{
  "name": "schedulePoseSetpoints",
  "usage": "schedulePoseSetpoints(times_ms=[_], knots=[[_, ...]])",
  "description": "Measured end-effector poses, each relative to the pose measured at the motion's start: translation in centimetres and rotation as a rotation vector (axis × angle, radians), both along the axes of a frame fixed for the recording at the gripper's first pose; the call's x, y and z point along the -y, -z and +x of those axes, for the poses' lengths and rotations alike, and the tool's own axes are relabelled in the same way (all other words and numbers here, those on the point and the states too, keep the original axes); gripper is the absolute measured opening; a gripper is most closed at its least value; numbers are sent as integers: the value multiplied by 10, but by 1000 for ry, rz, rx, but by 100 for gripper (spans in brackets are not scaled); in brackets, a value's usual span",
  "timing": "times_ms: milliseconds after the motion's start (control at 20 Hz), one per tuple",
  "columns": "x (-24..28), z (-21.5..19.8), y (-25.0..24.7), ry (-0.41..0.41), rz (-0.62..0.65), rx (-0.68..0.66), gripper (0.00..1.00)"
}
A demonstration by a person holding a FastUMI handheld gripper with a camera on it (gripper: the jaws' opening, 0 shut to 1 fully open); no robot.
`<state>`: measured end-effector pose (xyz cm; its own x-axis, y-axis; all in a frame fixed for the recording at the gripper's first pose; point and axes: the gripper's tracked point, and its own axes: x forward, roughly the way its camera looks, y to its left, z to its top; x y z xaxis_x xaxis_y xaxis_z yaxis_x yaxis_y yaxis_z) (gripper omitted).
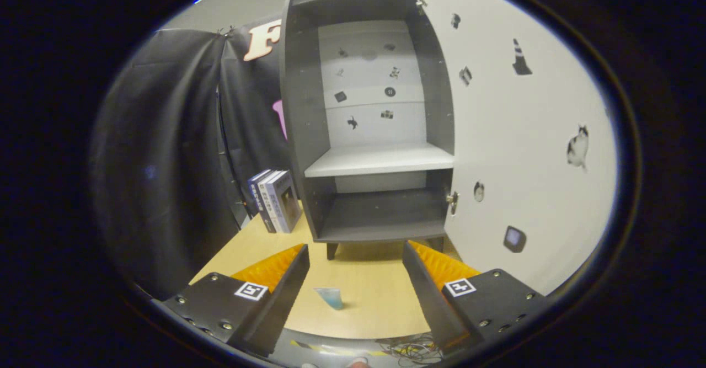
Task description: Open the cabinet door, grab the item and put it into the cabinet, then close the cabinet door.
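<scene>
The dark grey cabinet (309, 108) stands on the wooden table beyond my fingers, its white door (518, 153) swung wide to the right. Inside, a white shelf (380, 161) and the dark bottom compartment (383, 213) hold nothing; small stickers dot the white back panel. A small blue, translucent item (330, 297) lies on the table between my fingers, nearer the left one. My gripper (356, 255) is open, its fingers spread wide above the table and touching nothing.
Three books (274, 200) stand upright just left of the cabinet. Black cloth hangs along the left side. The wooden table (375, 285) ends near me, with loose cables (411, 348) below its front edge.
</scene>
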<state>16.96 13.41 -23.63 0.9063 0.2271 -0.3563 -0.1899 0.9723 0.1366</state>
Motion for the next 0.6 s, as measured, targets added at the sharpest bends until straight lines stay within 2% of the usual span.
schedulePoseSetpoints(times_ms=[350,600], knots=[[-58,22,105,-81,-25,-144,100],[-78,31,162,-106,-56,-210,100]])
